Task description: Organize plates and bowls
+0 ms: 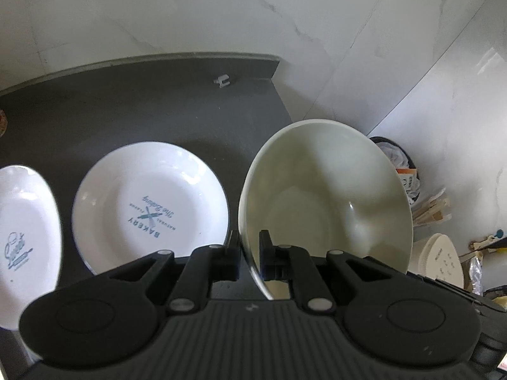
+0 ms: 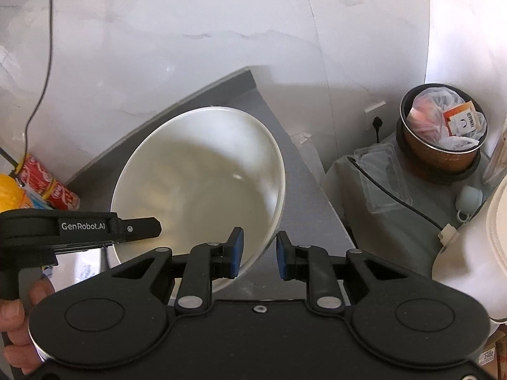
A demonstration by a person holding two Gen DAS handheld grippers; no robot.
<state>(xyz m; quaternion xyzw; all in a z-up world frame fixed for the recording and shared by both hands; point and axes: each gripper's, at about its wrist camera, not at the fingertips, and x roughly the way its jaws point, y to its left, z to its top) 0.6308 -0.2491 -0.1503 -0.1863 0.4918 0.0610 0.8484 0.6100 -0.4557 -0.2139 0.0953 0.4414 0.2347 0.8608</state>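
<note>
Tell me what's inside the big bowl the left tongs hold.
Nothing shows inside the bowl: its pale glazed interior looks bare. The left tongs pinch its near rim, hiding a small patch there.

The left black two-finger gripper [image 1: 248,255] has its jaws drawn close together, one pad on each side of the rim of a pale cream ceramic bowl [image 1: 326,199], pinching it; the bowl is tilted, with its opening facing the camera. In the right wrist view this gripper reaches in from the left edge, and the bare fingers [image 2: 19,326] of the person's hand curl around its handle at lower left. The right black gripper with blue finger pads [image 2: 256,251] has its jaws spread apart, straddling the bowl's near rim; whether either pad touches the rim cannot be told.
</note>
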